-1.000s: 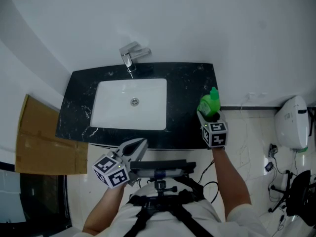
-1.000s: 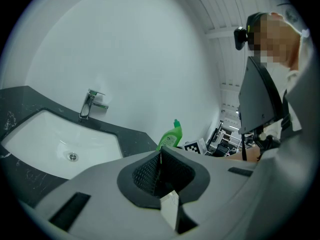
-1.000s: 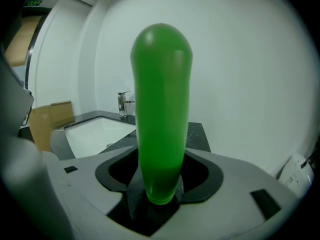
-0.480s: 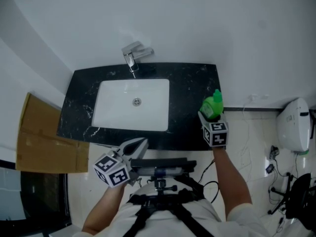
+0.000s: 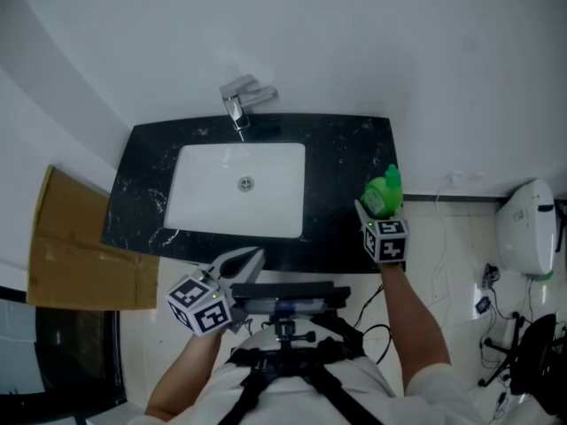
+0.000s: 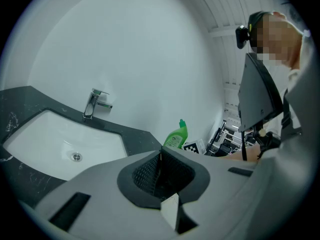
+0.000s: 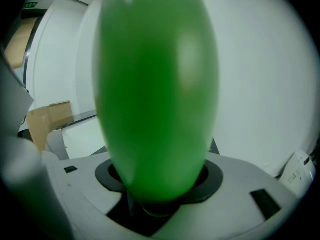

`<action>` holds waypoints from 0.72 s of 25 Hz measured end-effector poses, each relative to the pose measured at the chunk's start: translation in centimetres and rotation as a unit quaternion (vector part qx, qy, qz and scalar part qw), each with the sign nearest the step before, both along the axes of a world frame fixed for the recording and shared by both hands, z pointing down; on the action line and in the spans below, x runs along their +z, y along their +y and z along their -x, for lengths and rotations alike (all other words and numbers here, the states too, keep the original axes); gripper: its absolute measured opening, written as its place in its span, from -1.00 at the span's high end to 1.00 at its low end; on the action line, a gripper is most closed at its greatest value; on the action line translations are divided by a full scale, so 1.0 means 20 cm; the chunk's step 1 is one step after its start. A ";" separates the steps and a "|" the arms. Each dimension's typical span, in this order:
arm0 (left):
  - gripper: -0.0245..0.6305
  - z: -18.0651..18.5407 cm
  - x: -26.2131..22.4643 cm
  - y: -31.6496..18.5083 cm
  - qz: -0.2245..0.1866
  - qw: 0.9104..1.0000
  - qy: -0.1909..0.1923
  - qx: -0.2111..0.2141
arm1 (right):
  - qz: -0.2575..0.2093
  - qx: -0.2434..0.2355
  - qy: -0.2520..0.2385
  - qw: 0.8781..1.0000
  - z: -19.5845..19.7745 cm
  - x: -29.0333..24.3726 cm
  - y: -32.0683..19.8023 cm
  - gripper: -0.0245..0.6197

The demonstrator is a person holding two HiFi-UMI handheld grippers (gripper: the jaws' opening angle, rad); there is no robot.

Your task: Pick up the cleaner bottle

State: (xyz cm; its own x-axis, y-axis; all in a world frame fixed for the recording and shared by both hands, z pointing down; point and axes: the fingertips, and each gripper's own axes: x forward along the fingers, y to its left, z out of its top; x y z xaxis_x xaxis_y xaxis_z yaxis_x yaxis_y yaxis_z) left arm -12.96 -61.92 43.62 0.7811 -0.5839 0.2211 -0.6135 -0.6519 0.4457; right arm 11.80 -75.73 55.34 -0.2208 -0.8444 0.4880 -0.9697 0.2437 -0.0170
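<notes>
Green plastic cleaner bottle [image 5: 383, 192]: clamped in right hand-held gripper [image 5: 380, 205], at right near edge of black stone worktop [image 5: 345, 149]. Grasp judged done; lift clearance unconfirmed. Left hand-held gripper [image 5: 241, 263]: jaws together, empty.

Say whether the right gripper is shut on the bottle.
Shut on it: in its own view the bottle fills the gap between the right gripper jaws, pressed against both.
</notes>
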 end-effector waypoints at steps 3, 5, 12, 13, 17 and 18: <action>0.93 0.00 0.01 -0.01 0.001 1.000 -0.001 0.000 | -0.006 0.007 -0.007 1.000 0.00 0.00 0.00 0.16; 0.93 0.00 0.01 -0.01 0.002 1.000 -0.002 0.002 | -0.010 0.009 -0.011 1.000 0.00 0.00 0.00 0.16; 0.93 -0.01 0.01 0.00 0.004 1.000 -0.010 0.003 | -0.011 0.015 -0.020 1.000 0.00 0.04 -0.01 0.16; 0.93 -0.01 0.01 0.01 0.005 1.000 -0.010 0.004 | -0.011 0.017 -0.018 1.000 -0.01 0.05 -0.01 0.16; 0.93 -0.01 0.02 0.01 0.007 1.000 -0.017 0.001 | -0.009 0.024 -0.005 1.000 -0.03 0.07 -0.02 0.20; 0.93 -0.01 0.02 0.01 0.008 1.000 -0.017 0.000 | -0.007 0.026 -0.002 1.000 -0.03 0.08 -0.02 0.22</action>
State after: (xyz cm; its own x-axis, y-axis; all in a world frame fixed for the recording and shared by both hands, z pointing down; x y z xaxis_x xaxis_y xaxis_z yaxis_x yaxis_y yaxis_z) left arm -12.84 -61.77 43.97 0.7728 -0.5808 0.2560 -0.6286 -0.6449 0.4346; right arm 12.39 -76.12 56.88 -0.1790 -0.8618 0.4746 -0.9809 0.1940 -0.0177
